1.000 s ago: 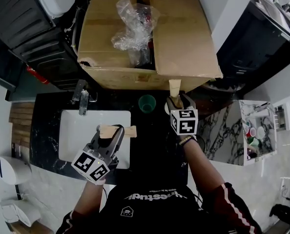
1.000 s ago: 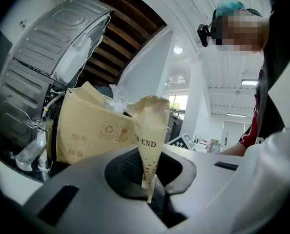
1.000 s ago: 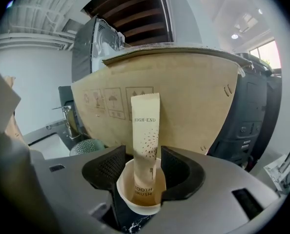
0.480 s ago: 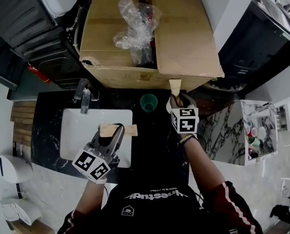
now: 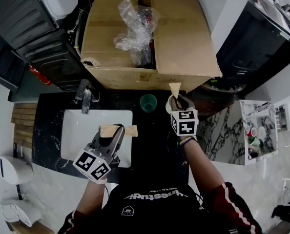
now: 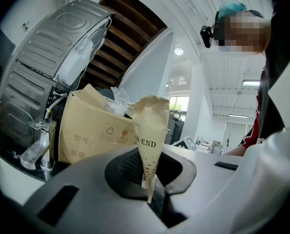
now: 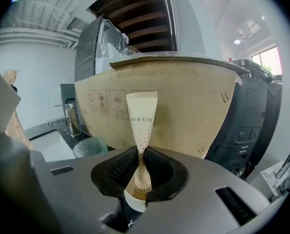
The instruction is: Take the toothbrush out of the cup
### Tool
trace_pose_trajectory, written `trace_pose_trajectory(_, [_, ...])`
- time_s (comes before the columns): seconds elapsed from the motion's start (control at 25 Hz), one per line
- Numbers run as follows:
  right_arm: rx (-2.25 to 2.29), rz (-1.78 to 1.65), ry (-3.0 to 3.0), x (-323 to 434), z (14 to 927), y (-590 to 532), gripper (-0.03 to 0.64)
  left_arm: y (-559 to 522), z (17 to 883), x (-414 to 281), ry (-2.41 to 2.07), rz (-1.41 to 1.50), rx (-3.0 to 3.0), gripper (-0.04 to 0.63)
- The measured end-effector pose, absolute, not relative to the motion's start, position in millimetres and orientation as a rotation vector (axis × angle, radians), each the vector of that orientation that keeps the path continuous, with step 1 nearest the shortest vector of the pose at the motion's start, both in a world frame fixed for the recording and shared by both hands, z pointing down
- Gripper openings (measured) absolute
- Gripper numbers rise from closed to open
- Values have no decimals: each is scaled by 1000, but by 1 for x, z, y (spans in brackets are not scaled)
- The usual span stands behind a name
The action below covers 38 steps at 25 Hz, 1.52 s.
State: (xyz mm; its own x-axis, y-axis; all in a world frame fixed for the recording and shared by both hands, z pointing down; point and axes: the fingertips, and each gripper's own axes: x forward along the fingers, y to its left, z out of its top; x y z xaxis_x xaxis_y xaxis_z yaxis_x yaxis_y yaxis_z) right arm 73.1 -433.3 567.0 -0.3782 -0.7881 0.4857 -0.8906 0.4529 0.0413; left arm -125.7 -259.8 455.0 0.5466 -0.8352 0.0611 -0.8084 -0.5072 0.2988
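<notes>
My right gripper [image 5: 176, 99] [image 7: 141, 167] stands beside a green cup [image 5: 148, 103] [image 7: 90, 147] on the dark counter. Its jaws are closing, and the pads pinch a tan paper-wrapped toothbrush [image 7: 142, 121] [image 5: 175, 88] that stands upright between them. Its lower end drops behind the jaws toward a white rim whose nature I cannot tell. My left gripper [image 5: 116, 129] [image 6: 149, 179] hovers over the sink, shut on a second wrapped toothbrush [image 6: 147, 130] [image 5: 128, 130].
A large open cardboard box [image 5: 184, 38] holding crumpled plastic wrap [image 5: 133, 26] stands right behind the counter. A white sink [image 5: 81, 130] with a chrome faucet [image 5: 85, 97] lies to the left. A marble surface [image 5: 223, 130] is at the right.
The right gripper's jaws have drawn together onto the upright wrapped toothbrush. The left gripper and its toothbrush have stayed where they were.
</notes>
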Motion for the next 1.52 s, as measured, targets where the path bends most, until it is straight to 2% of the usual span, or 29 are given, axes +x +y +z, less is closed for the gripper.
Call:
trace_pose_trajectory(0.84, [1516,121,-2390,83,478,-405,69,-236,424,-118,-1351,-182,2572,29])
trace_pose_trajectory(1.52, [1575,7,-2525,86,390,-306,66,-226,404,-100,-1237,-193,2668,29])
